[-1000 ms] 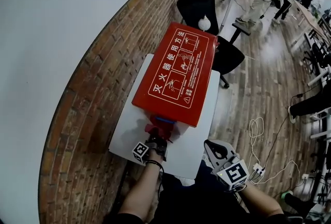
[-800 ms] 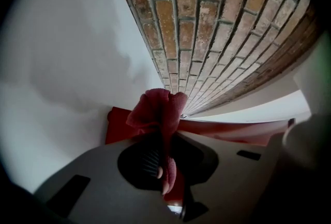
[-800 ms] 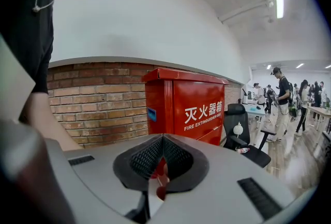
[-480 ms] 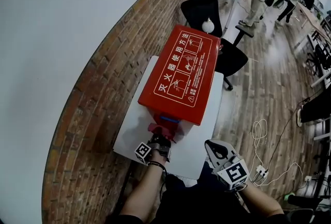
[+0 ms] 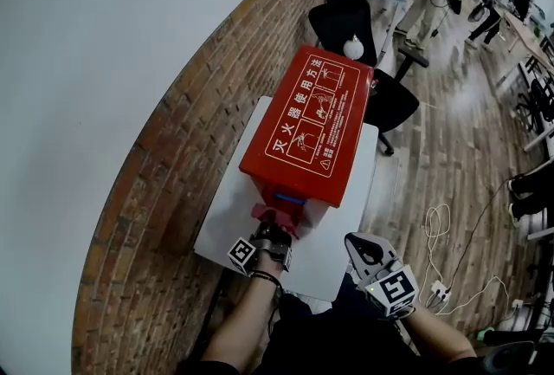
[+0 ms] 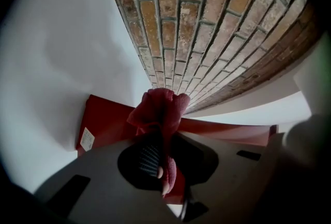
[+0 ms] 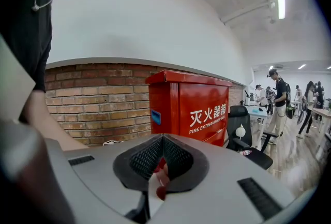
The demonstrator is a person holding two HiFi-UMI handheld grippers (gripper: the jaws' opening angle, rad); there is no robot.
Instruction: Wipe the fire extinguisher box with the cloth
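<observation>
Left gripper (image 5: 268, 233), low centre of the head view, is clamped on a bunched red cloth (image 5: 275, 216) at the foot of the near end of the red fire extinguisher box (image 5: 305, 129), mid-frame. Right gripper (image 5: 367, 250), lower right, has its jaws together, empty. Wiping looks barely started. Next, the cloth needs pressing flat and sweeping across the box's faces.

Both grippers have pale grey shells. The left gripper (image 5: 277, 224) and right gripper (image 5: 357, 242) each carry a white cube (image 5: 396, 289) printed with black square markers, and black ribbed pads (image 7: 148, 157) line the jaws. The person wears a black wristband (image 5: 262, 277) and a black short sleeve (image 7: 26, 21).
</observation>
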